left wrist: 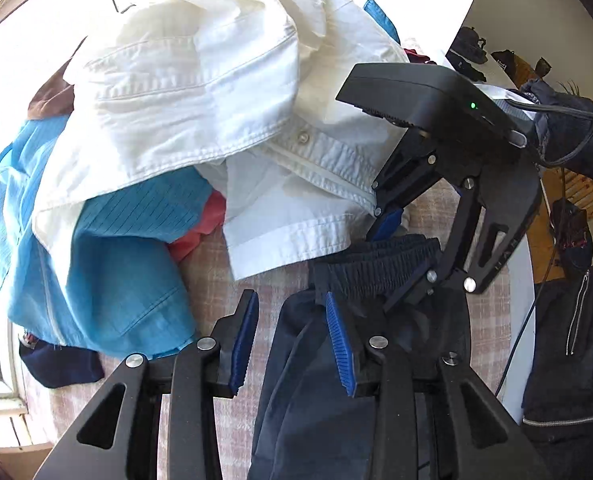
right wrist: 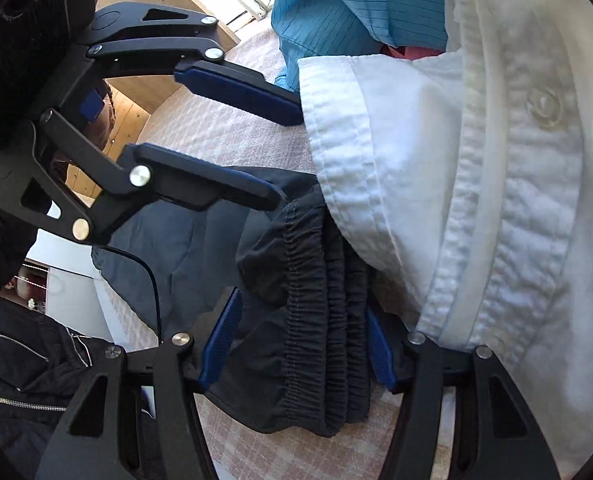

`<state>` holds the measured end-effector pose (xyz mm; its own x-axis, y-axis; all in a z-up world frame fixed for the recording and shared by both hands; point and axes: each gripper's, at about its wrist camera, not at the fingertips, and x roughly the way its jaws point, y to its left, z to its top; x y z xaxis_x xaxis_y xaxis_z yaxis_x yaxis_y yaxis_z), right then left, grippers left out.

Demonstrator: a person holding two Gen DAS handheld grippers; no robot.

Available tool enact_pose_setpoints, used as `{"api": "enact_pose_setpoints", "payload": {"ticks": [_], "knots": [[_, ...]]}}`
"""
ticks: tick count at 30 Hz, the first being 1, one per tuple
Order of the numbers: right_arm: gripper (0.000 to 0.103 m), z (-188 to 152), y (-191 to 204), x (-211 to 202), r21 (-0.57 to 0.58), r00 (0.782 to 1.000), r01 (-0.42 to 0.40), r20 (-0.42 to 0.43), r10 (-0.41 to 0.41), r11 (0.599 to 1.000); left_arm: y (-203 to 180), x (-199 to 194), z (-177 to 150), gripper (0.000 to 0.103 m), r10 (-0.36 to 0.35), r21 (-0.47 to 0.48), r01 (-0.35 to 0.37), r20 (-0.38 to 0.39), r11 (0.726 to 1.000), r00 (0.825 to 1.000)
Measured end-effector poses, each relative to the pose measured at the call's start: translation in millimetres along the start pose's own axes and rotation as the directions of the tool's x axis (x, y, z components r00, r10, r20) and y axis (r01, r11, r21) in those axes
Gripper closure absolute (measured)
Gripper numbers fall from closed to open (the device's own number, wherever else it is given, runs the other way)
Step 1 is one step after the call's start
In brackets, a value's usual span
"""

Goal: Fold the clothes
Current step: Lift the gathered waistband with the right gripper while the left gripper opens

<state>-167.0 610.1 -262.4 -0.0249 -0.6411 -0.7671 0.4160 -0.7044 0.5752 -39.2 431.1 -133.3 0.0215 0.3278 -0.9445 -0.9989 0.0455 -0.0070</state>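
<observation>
From my seat, the biggest thing in view is the bench [left wrist: 224, 276], covered in a pale pink checked cloth, with a heap of laundry at its far side. On top of that heap lies a white button-up shirt [left wrist: 200, 92], crumpled, its hem and button placket spilling toward me; in the right wrist view it fills the whole right side [right wrist: 496, 168]. Under it and to the left I see a blue pinstriped garment [left wrist: 96, 264], with a bit of red cloth [left wrist: 200, 228] peeking out between the two.

Nearer to me lie the dark navy trousers [left wrist: 320, 384], spread on the bench with their gathered elastic waistband [right wrist: 316, 320] bunched up just beside the white shirt's hem and partly tucked under it.

My right gripper [right wrist: 300, 344] has its jaws wide apart, one blue pad on each side of the waistband; I cannot tell whether they touch the fabric. My left gripper [left wrist: 292, 340] also stands with jaws well apart, over the left edge of the trousers, gripping nothing; its right pad [left wrist: 338, 344] sits over the navy fabric, the other over bare bench cloth.

The person's dark zipped jacket [left wrist: 568, 344] shows at the bench's edge.
</observation>
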Motion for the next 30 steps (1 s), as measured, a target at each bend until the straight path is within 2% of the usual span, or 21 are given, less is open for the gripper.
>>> {"api": "enact_pose_setpoints", "payload": {"ticks": [2, 3, 6, 7, 9, 12, 16, 19, 22, 24, 27, 30], "knots": [[0.065, 10, 0, 9, 0.010, 0.998, 0.063, -0.002, -0.063, 0.998, 11, -22, -25, 0.067, 0.047, -0.051, -0.047, -0.002, 0.998, 0.999], [0.082, 15, -2, 13, 0.022, 0.996, 0.093, -0.003, -0.093, 0.995, 14, -31, -41, 0.067, 0.074, -0.085, -0.074, -0.008, 0.994, 0.997], [0.085, 8, -6, 13, 0.095, 0.996, 0.092, -0.007, -0.092, 0.991, 18, -51, -103, 0.065, 0.143, -0.199, -0.149, -0.046, 0.969, 0.989], [0.086, 5, -1, 13, 0.079, 0.992, 0.125, -0.009, -0.124, 0.989, 19, -61, -129, 0.063, 0.159, -0.244, -0.170, -0.066, 0.955, 0.985], [0.087, 1, 16, 11, 0.044, 0.983, 0.185, 0.004, -0.185, 0.982, 10, -57, -183, 0.063, 0.172, -0.355, -0.202, -0.115, 0.913, 0.978], [0.087, 2, 39, -5, 0.049, 0.978, 0.197, 0.065, -0.200, 0.979, -10, -62, -261, 0.063, 0.152, -0.506, -0.216, -0.165, 0.835, 0.975], [0.087, 27, 35, -34, 0.126, 0.976, 0.178, 0.108, -0.191, 0.976, -35, -74, -349, 0.063, 0.124, -0.664, -0.216, -0.183, 0.716, 0.975], [0.087, 32, 37, -23, 0.227, 0.982, 0.149, 0.078, -0.170, 0.962, -53, -70, -396, 0.063, 0.102, -0.716, -0.206, -0.186, 0.667, 0.977], [0.087, 36, 39, -28, 0.323, 0.988, 0.030, 0.133, -0.077, 0.946, -64, -58, -428, 0.063, 0.072, -0.764, -0.167, -0.157, 0.623, 0.985], [0.087, 41, 49, -31, 0.359, 0.984, -0.022, 0.175, -0.044, 0.933, -71, -49, -439, 0.063, 0.060, -0.770, -0.146, -0.139, 0.621, 0.988], [0.087, 48, 67, -30, 0.380, 0.979, -0.039, 0.198, -0.040, 0.924, -77, -48, -441, 0.058, 0.067, -0.750, -0.132, -0.116, 0.648, 0.991], [0.087, 52, 87, -30, 0.400, 0.975, -0.082, 0.223, -0.010, 0.913, -82, -48, -443, 0.058, 0.073, -0.729, -0.118, -0.093, 0.674, 0.993]]}}
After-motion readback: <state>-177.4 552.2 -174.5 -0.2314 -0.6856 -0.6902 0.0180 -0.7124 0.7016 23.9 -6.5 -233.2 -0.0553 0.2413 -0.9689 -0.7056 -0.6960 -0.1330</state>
